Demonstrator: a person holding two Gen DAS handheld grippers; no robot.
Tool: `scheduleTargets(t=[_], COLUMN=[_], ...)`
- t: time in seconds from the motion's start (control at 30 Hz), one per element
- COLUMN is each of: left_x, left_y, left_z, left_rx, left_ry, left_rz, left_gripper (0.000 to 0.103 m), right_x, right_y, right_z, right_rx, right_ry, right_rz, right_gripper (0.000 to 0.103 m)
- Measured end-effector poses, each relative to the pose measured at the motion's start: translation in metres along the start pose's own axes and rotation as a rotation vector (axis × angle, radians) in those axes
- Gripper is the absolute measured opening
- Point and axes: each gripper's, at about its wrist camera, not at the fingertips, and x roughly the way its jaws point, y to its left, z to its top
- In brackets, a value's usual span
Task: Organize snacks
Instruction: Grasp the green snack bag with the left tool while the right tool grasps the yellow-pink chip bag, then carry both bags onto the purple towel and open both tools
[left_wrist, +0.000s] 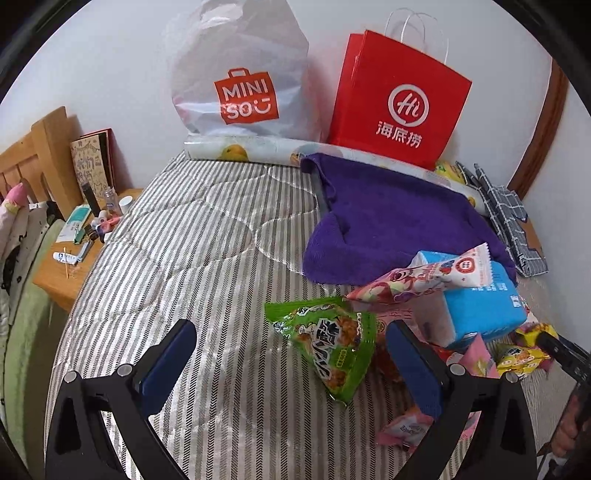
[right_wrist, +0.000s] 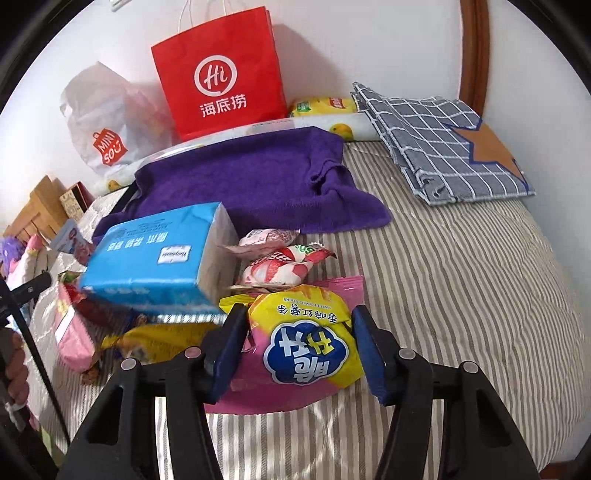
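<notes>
Right tool (right_wrist: 299, 345): pads closed against yellow snack bag (right_wrist: 306, 339) on bed (right_wrist: 461, 295)
Left tool (left_wrist: 291, 354): spread wide, empty, green snack bag (left_wrist: 328, 343) between fingers

The bed (right_wrist: 461, 280) wears a quilted striped cloth with a faint sheen. The purple towel (right_wrist: 258, 177) on it is soft, matt terry. The yellow snack packet (right_wrist: 306, 332) and green snack packet (left_wrist: 328, 343) are glossy, crinkled plastic film. The blue tissue pack (right_wrist: 147, 258) has a smooth plastic wrap. The red bag (left_wrist: 399, 99) is stiff, smooth paper; the white bag (left_wrist: 240, 74) is thin, wrinkled plastic. The headboard (left_wrist: 40, 155) is pale varnished wood. The checked cloth (right_wrist: 443, 147) looks woven and matt.
</notes>
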Motion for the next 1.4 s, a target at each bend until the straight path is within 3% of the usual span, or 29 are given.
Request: scheduleTargets(t=[0.37, 0.5, 0.57, 0.7, 0.9, 1.4], left_x=[0.027, 0.043, 0.044, 0.050, 0.056, 0.032], left_y=[-0.006, -0.010, -0.008, 0.000, 0.002, 0.006], left_z=[0.015, 0.013, 0.010, 0.005, 0.004, -0.005], left_rx=[-0.021, 0.009, 0.004, -0.026, -0.041, -0.041], left_ry=[0.054, 0.137, 0.143, 0.173, 0.165, 0.125], left_rz=[0.007, -0.017, -0.017, -0.008, -0.002, -0.039], left_gripper=[0.098, 0.065, 0.058, 0.057, 0.057, 0.053], right_x=[-0.016, -0.020, -0.023, -0.023, -0.005, -0.012], right_y=[0.001, 0.002, 0.001, 0.002, 0.002, 0.001], right_z=[-0.013, -0.015, -0.016, -0.015, -0.017, -0.032], right_rx=[-0.024, -0.030, -0.040, -0.060, -0.064, -0.062], right_ry=[0.012, 0.012, 0.005, 0.000, 0.034, 0.058], right_rz=[0.006, 0.003, 0.001, -0.033, -0.017, -0.016], right_gripper=[0.058, 0.059, 0.063, 0.069, 0.072, 0.068])
